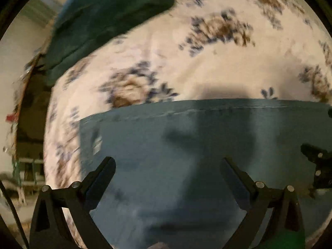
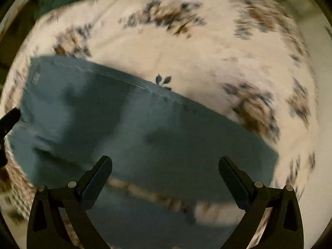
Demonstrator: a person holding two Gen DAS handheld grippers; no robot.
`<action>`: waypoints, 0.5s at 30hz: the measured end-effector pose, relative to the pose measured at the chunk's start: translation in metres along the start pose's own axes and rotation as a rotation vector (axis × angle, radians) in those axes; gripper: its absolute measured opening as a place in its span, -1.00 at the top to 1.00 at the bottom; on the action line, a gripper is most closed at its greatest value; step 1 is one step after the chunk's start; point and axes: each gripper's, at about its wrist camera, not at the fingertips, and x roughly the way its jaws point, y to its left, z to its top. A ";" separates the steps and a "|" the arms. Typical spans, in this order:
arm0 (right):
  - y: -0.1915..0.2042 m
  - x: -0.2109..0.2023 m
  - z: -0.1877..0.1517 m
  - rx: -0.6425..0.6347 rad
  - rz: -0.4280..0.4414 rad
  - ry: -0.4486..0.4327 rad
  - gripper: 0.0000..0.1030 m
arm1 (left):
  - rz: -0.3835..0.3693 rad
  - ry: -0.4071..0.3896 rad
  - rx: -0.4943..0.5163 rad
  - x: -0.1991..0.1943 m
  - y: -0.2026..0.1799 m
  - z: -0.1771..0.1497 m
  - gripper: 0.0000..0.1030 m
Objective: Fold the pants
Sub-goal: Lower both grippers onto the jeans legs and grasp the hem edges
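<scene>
Right at the lens of the left wrist camera, the left gripper [image 1: 169,164] hangs with its two black fingers spread wide, nothing between them, poised above the pants [image 1: 186,145]. Same story on the other side: the right gripper [image 2: 166,164] has its jaws released and empty, fingers splayed over the blue cloth. The pants lie flat on the floral bedspread [image 1: 207,66], a slate-blue slab of fabric with a stitched seam running along the far edge. In the right wrist view that slab runs on a slant, upper left down to lower right, and a second strip of the same blue cloth shows nearer the camera with a band of bedspread visible between the two. Whether that is a folded layer or a separate leg cannot be told through the blur. At the right rim of the left view the other gripper's black finger pokes in over the cloth. Beyond the pants, cream cover with brown and blue flowers spreads out. Farthest back, upper left, a dark green cushion [image 1: 108,14] rests on the bedspread.
</scene>
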 end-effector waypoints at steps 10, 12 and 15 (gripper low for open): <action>-0.003 0.138 0.075 -0.396 -0.062 0.346 -0.98 | -0.144 0.026 0.191 0.071 -0.043 0.045 -0.85; -0.002 0.154 0.074 -0.430 -0.022 0.371 -0.91 | -0.152 0.026 0.239 0.073 -0.043 0.049 -0.85; 0.001 0.150 0.070 -0.427 0.066 0.345 0.11 | -0.160 0.030 0.284 0.071 -0.037 0.054 -0.85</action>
